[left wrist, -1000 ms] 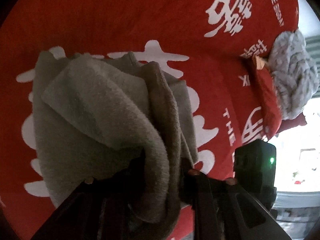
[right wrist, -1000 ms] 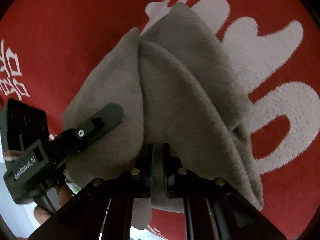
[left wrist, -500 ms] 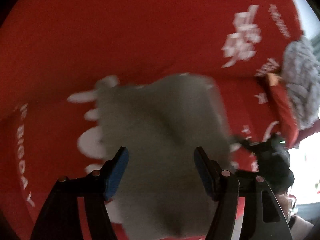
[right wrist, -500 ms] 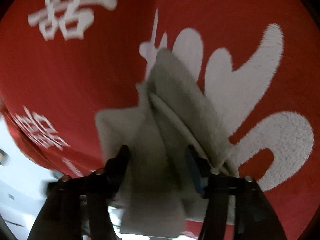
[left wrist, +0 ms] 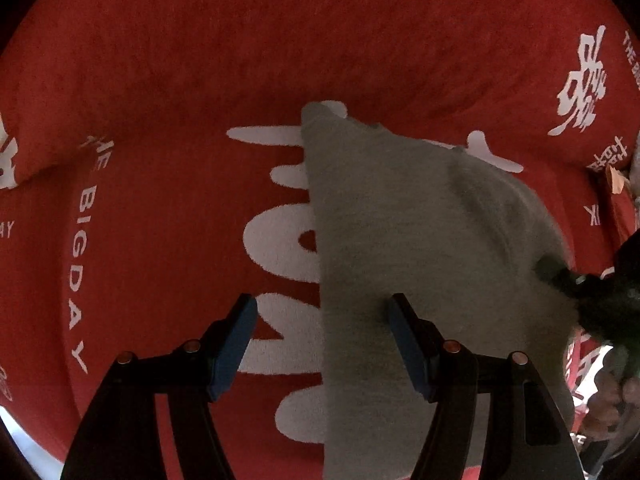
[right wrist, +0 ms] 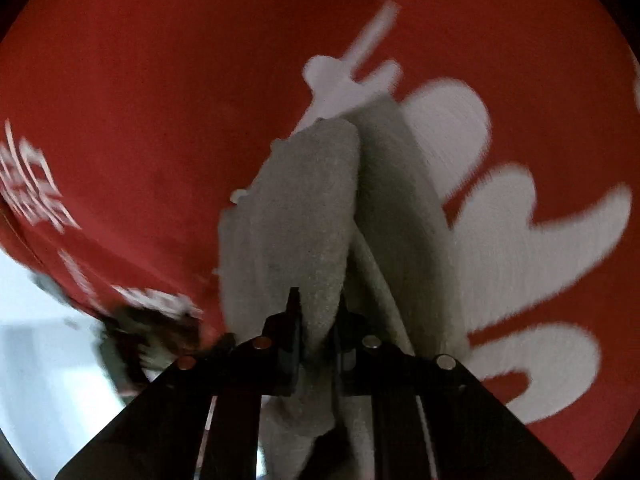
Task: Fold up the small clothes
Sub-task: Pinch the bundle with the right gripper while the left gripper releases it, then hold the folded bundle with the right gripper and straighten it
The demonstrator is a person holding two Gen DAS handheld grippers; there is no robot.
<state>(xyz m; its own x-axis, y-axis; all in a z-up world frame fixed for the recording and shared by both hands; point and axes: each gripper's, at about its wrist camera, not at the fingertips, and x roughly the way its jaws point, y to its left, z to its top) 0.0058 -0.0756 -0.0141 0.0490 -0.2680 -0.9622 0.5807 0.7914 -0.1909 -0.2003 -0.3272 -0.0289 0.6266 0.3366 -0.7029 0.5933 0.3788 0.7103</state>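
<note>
Red "THE BIGDAY" blanket [left wrist: 160,80]; left tongs [left wrist: 320,340] spread, right tongs [right wrist: 316,320] pinching grey cloth [right wrist: 304,216]

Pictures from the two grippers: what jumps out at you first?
The bright red blanket with big white letters fills both views. On it lies a folded grey cloth, right of centre in the left view. The right gripper pinches its near edge, while the left gripper has its blue-padded jaws wide open.
</note>
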